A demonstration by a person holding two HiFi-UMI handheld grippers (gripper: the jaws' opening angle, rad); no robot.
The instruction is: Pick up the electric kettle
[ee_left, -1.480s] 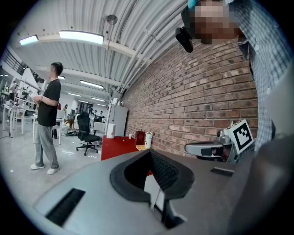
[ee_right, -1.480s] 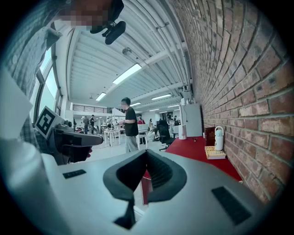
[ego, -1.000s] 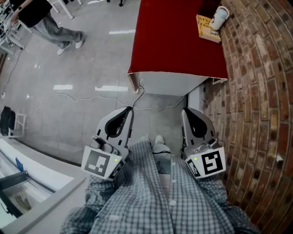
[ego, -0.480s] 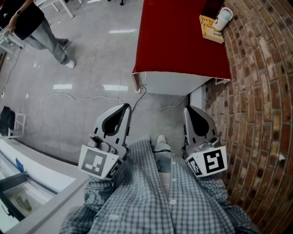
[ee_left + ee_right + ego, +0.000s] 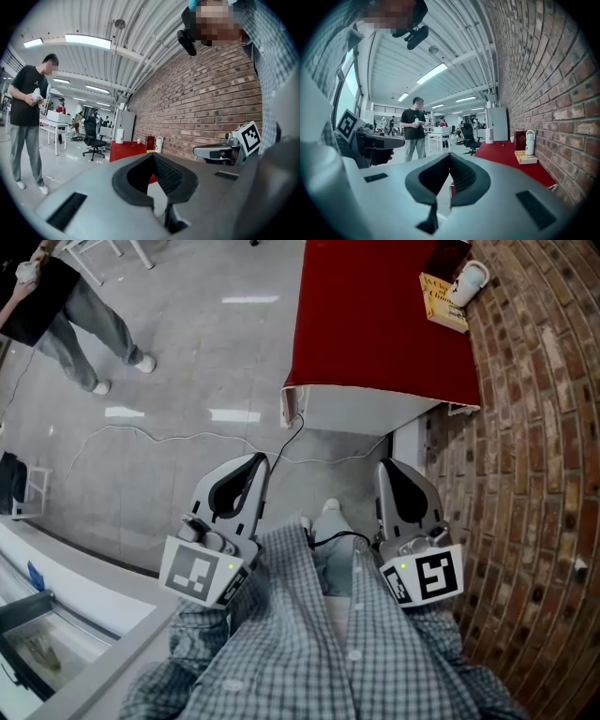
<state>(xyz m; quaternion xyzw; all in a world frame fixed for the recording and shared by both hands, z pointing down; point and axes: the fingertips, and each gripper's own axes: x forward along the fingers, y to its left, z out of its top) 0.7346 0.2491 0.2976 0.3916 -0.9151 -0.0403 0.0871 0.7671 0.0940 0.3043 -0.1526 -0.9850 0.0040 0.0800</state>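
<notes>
The white electric kettle point(image 5: 469, 279) stands at the far right of a red-covered table point(image 5: 375, 324), against the brick wall and next to a yellow book point(image 5: 442, 301). It shows small and far off in the left gripper view point(image 5: 159, 144) and in the right gripper view point(image 5: 529, 142). My left gripper point(image 5: 260, 458) and right gripper point(image 5: 384, 465) are held side by side over the floor, well short of the table's near edge. Both point towards the table. Both are shut, with nothing between their jaws point(image 5: 152, 154) point(image 5: 449, 154).
A brick wall point(image 5: 534, 427) runs along the right. A cable point(image 5: 187, 439) trails over the grey floor to the table's near corner. A person point(image 5: 66, 315) stands at the upper left. A white counter point(image 5: 56, 615) sits at the lower left. An office chair point(image 5: 93, 140) stands farther back.
The table and kettle have drifted to the right in the head view. The person at the upper left has stepped further left. Both grippers stay shut, side by side.
</notes>
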